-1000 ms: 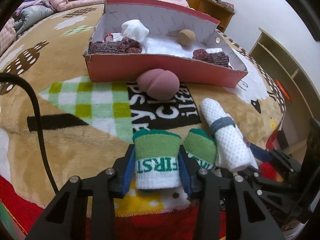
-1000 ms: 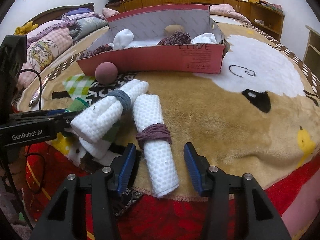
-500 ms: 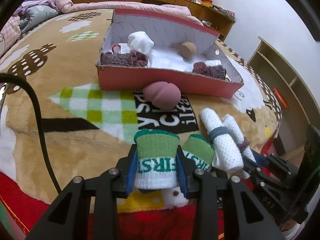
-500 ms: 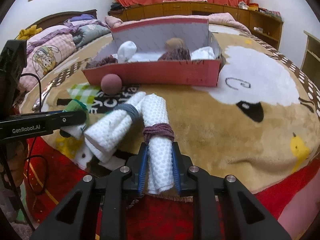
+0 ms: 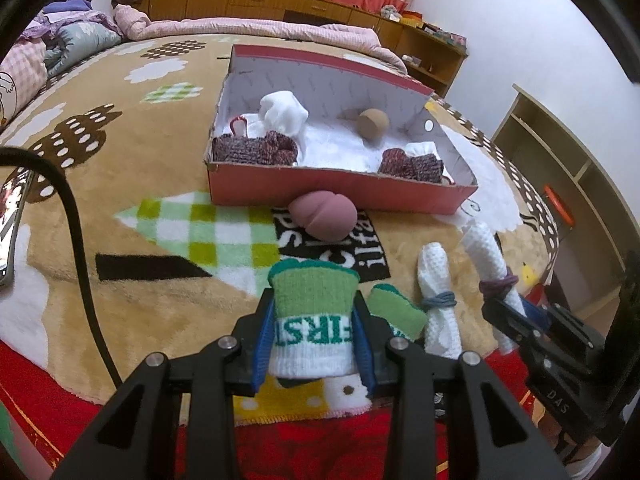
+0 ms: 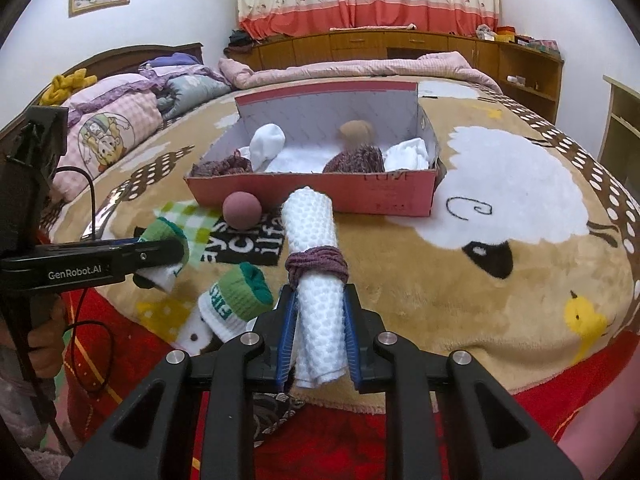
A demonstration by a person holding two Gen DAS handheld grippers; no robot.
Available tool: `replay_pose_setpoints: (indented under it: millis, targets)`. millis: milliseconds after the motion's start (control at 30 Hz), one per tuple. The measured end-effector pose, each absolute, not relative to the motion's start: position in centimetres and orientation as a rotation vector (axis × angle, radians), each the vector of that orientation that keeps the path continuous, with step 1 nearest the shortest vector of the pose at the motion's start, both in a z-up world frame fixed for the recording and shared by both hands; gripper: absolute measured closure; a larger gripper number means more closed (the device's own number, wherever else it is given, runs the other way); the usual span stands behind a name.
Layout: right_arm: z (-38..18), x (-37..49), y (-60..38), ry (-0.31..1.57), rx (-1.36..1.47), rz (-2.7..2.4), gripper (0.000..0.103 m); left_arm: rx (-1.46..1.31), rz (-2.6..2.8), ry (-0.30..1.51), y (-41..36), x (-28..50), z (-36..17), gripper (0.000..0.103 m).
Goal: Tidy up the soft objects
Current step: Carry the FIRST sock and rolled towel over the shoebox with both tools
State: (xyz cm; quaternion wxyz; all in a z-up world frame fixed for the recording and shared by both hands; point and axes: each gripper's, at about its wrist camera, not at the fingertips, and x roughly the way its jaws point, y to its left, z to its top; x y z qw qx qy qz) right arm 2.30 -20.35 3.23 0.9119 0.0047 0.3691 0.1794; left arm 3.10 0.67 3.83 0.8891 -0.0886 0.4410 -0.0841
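Left tool (image 5: 314, 334): its blue pads squeeze a green and white sock roll (image 5: 312, 320), lifted off the blanket.
Right tool (image 6: 318, 322): closed tight on a white towel roll (image 6: 316, 276) tied with a purple band (image 6: 316, 264); the roll's far end points at the box.
Second sock roll (image 6: 236, 304): lies on the blanket just beside the right tool.
Other towel roll (image 5: 440, 304): white with a blue band, lying on the blanket; the right tool's view does not show it.
Pink ball (image 5: 324, 220): sits on the blanket, touching the front wall of the box.
Box (image 6: 312, 196): red, open, well apart from both tools, with white cloth, dark knitted things and a tan ball inside; its front wall hides their lower parts.
Hard to see: the sock writing is upside down and partly covered.
Surface: a bed with a tan cartoon blanket (image 6: 460, 248) with a sheep on it.
Room: wooden cabinets, red and cream curtains, pillows on the left.
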Motion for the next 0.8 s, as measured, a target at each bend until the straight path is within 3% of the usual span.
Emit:
replay_pose_setpoints:
  millis: [800]
  targets:
    - [4.4,2.4,-20.2,0.72,0.016,0.396,0.08,-0.173,-0.208,0.884,-0.1,3.1,5.5,0.066]
